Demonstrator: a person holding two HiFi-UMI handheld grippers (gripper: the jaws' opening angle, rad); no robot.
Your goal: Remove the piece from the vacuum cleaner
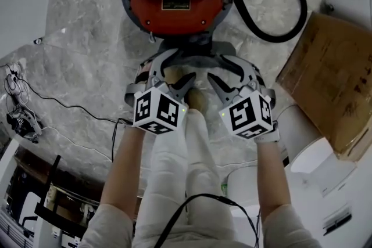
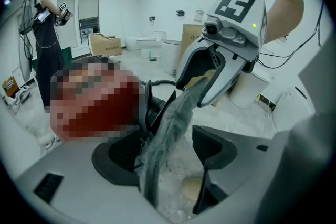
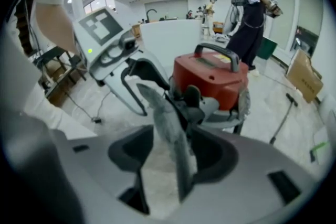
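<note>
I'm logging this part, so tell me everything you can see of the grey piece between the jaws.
The grey piece is a thin, slightly curved sheet, mottled and dusty-looking, perhaps felt. It stands on edge, tilted, between the open jaws of the left gripper and the right gripper. Its far end reaches the dark front of the vacuum.

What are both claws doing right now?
Left claw: open, grey piece between, not gripped.
Right claw: open, grey piece between, not gripped.
</note>
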